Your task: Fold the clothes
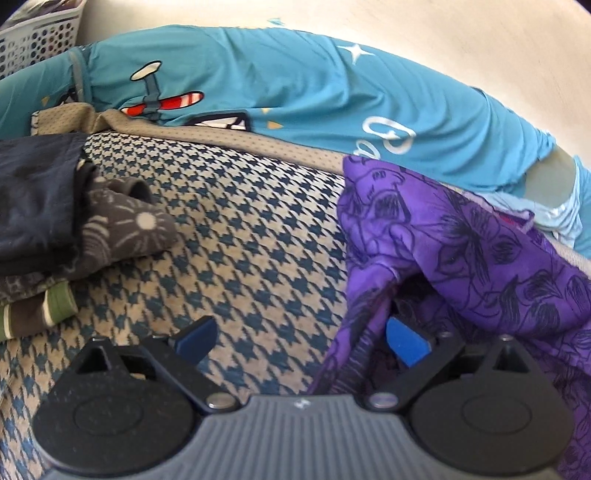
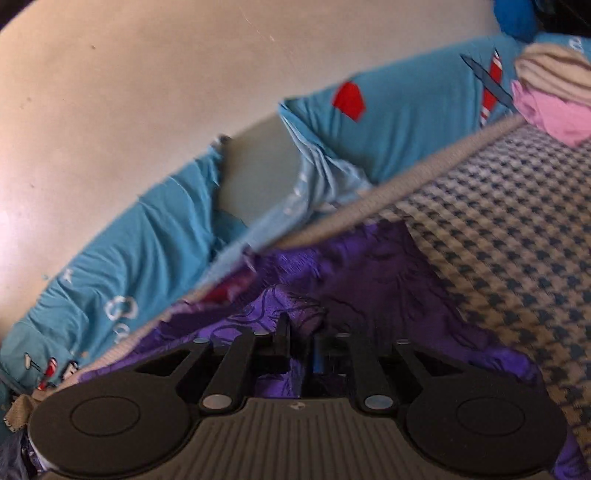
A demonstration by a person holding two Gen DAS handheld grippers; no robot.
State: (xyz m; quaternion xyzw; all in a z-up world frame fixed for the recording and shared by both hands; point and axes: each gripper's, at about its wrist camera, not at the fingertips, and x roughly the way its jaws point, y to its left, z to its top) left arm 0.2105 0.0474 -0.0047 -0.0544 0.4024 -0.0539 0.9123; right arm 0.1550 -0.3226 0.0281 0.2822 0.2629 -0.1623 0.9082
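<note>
A purple garment [image 1: 443, 240] with dark floral line drawings lies crumpled on the right of a houndstooth blanket. My left gripper [image 1: 301, 341] is open wide just above the blanket. A fold of the purple cloth drapes around its right blue pad [image 1: 406, 345], while its left finger [image 1: 195, 338] is bare. In the right wrist view the purple garment [image 2: 369, 266] spreads under and ahead of my right gripper [image 2: 301, 343]. Those fingers stand close together with a pinch of purple fabric between them.
The blue-and-cream houndstooth blanket [image 1: 240, 221] [image 2: 498, 221] covers a bed with a teal airplane-print sheet [image 1: 258, 74] [image 2: 147, 240]. Folded dark clothes [image 1: 55, 221] are stacked at the left, a white basket [image 1: 37, 33] behind them. Pink and beige clothes [image 2: 554, 92] lie far right.
</note>
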